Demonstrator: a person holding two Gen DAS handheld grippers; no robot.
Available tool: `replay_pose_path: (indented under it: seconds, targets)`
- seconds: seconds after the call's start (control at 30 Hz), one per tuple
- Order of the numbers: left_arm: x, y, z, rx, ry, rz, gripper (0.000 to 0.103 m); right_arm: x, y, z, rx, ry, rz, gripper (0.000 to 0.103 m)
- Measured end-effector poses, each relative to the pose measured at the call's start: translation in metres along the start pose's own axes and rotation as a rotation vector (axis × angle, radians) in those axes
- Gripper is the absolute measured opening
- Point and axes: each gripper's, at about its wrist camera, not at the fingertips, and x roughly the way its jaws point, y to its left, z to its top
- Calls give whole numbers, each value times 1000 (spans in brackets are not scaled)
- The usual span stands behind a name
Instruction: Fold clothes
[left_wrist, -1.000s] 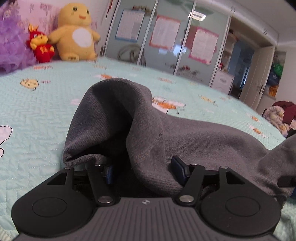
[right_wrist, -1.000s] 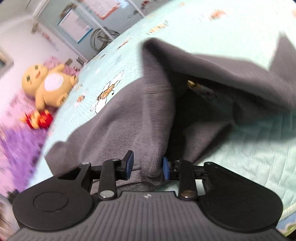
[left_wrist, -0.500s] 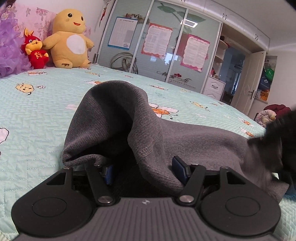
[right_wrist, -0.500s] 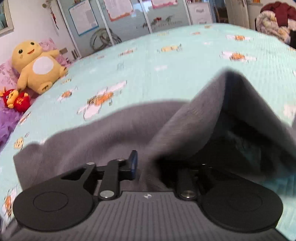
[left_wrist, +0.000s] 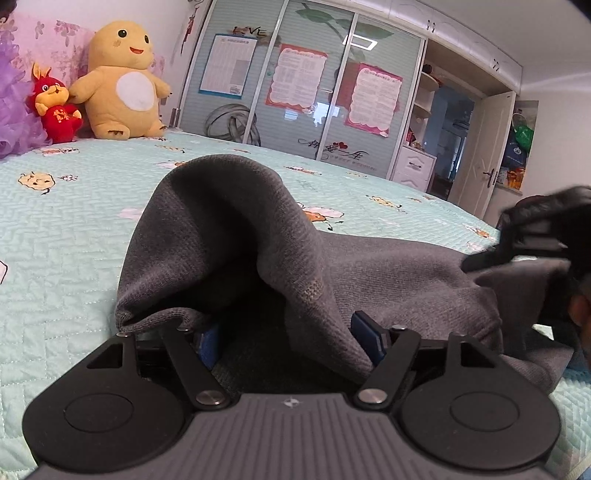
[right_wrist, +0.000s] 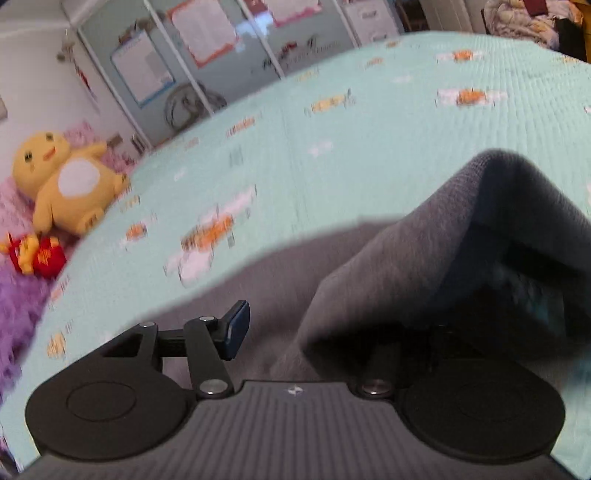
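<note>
A dark grey knit garment (left_wrist: 229, 229) lies humped on the mint bedspread (left_wrist: 62, 236). My left gripper (left_wrist: 288, 334) sits at its near edge. Its jaws are opening, and a loose fold of cloth drapes between the blue pads (left_wrist: 364, 334) without being pinched. My right gripper (right_wrist: 310, 332) is also opening. One blue pad (right_wrist: 236, 326) stands free of the garment (right_wrist: 388, 266), and the other finger is hidden under a raised fold. In the left wrist view the right gripper (left_wrist: 535, 236) shows as a dark blur at the garment's right end.
A yellow plush toy (left_wrist: 122, 81) and a small red one (left_wrist: 55, 107) sit at the head of the bed, beside purple frills (left_wrist: 14, 110). Mirrored wardrobe doors (left_wrist: 295, 88) stand behind. A pile of clothes (right_wrist: 517, 14) lies beyond the bed's far side.
The right gripper let go of the hem it was pinching and spread its jaws, swinging toward the left hand and entering the left view. The left jaws widened a little.
</note>
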Motion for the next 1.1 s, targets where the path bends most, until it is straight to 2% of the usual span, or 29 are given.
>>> replay_pose_path:
  seconds: [0.07,0.17,0.4,0.67,0.97,1.1]
  targets:
    - [1,-3,0,10,1,16,75,-10,-6,-9,7,14,16,56]
    - [2,-9,0,31,3,43,76,-28,-17,-18,25,22,50,64]
    - [0,-17,-2,70,-7,101,78,-65,-63,-45,117,49,97,65]
    - [2,-29,-4,138,-8,185,85,-82,-103,-70,190,68,167,65]
    - [-4,-31,-8,151,-27,204,86,-95,-96,-59,150,32,194,66]
    - [-5,-31,-8,146,-32,200,86,-91,-77,-60,92,33,215,66]
